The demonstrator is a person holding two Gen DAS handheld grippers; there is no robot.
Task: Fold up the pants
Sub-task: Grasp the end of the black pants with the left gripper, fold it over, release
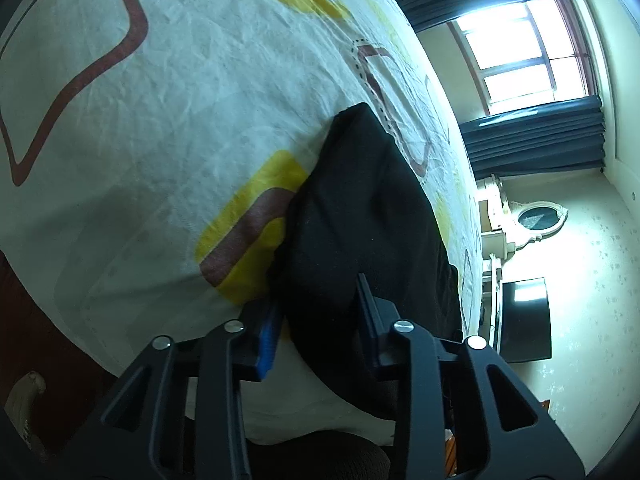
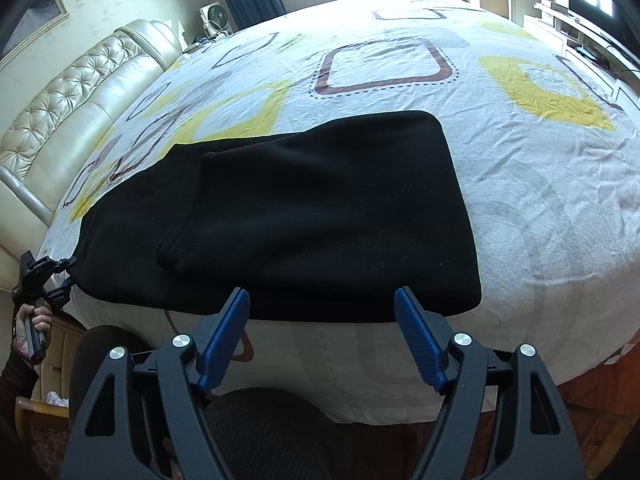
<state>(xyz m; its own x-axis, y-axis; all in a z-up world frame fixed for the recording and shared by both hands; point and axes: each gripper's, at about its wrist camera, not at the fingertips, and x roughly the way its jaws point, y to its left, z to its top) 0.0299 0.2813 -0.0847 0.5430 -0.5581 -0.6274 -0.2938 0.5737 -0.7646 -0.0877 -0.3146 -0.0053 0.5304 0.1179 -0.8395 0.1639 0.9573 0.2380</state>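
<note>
Covering the bed, a white sheet with yellow and maroon squares is lying wrinkled under the black pants, which are lying folded near its front edge. Right gripper is hovering just before the near hem, jaws spread. Left gripper is straddling the pants' end, jaws apart around the cloth.

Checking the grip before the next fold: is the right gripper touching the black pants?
Apart. In the right wrist view the right gripper is open, fingertips short of the black pants hem, bedsheet visible between.
</note>
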